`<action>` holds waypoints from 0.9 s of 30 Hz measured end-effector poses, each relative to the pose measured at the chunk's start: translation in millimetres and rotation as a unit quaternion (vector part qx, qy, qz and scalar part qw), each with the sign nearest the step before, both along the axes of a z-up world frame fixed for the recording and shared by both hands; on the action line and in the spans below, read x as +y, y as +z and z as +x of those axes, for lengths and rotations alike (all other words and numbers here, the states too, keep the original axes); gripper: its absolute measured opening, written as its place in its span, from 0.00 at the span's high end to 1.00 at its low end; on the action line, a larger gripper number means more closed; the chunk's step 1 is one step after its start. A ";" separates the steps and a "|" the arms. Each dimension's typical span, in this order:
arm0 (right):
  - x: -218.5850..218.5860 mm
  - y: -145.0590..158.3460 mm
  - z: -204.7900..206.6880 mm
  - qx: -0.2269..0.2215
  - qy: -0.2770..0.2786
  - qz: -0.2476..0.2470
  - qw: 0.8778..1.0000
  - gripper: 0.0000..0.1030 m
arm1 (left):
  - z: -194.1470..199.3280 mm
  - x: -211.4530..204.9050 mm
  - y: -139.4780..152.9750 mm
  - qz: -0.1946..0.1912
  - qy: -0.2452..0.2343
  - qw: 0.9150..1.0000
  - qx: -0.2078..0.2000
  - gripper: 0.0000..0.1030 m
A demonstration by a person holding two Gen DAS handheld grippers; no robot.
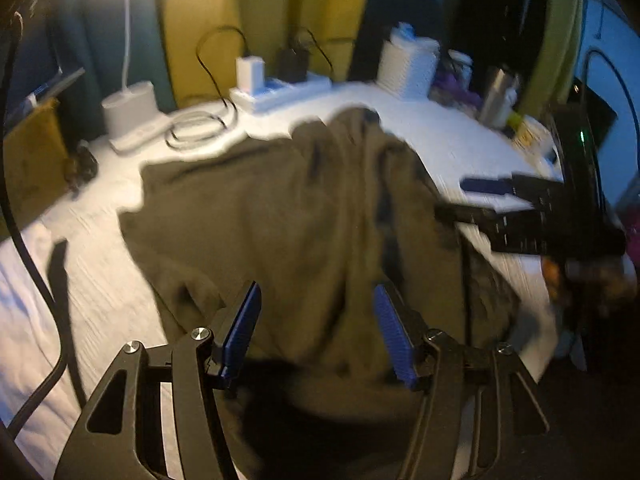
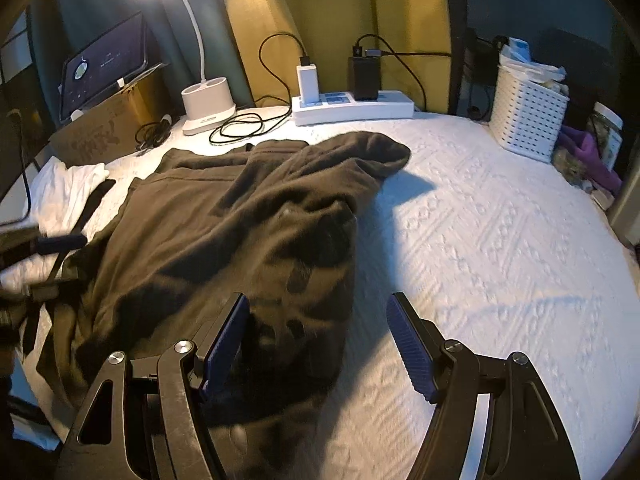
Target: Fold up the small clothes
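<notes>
A dark olive-brown garment (image 1: 288, 208) (image 2: 224, 232) lies rumpled on the white quilted surface (image 2: 480, 240), its far end bunched up and its near edge draped over the front. In the left wrist view my left gripper (image 1: 318, 324) hovers low over the garment's near part. Its blue pads (image 1: 244, 328) stand apart and press on nothing. My right gripper (image 2: 320, 340) is open above the garment's right near edge, one finger over cloth and the other over bare quilt. The right gripper (image 1: 520, 216) also shows blurred at the right of the left wrist view. The left gripper (image 2: 52, 244) appears at the far left of the right wrist view.
Along the back stand a lamp base (image 2: 208, 108), a power strip (image 2: 352, 108) with chargers and looped cables (image 2: 240, 128), and a white slotted basket (image 2: 528, 116). A tablet (image 2: 104, 68) leans on a cardboard box at the back left. A white cloth (image 2: 68, 188) lies at the left.
</notes>
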State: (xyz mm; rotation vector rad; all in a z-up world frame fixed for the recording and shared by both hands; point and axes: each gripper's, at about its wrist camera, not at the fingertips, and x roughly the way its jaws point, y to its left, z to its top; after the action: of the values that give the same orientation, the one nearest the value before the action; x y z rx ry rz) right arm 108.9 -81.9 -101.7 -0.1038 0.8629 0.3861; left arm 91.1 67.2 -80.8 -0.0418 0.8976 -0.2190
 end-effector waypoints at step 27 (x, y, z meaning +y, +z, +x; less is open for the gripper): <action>-27.2 -9.8 -27.0 0.005 -0.004 0.019 1.000 0.29 | -14.9 0.5 15.8 0.040 0.062 0.997 -0.008 1.00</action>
State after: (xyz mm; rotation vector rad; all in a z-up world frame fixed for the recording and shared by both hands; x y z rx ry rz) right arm 81.9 -109.1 -111.4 -0.0632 0.8646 0.3958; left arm 76.1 67.7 -65.0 -0.0218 0.8842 -0.0673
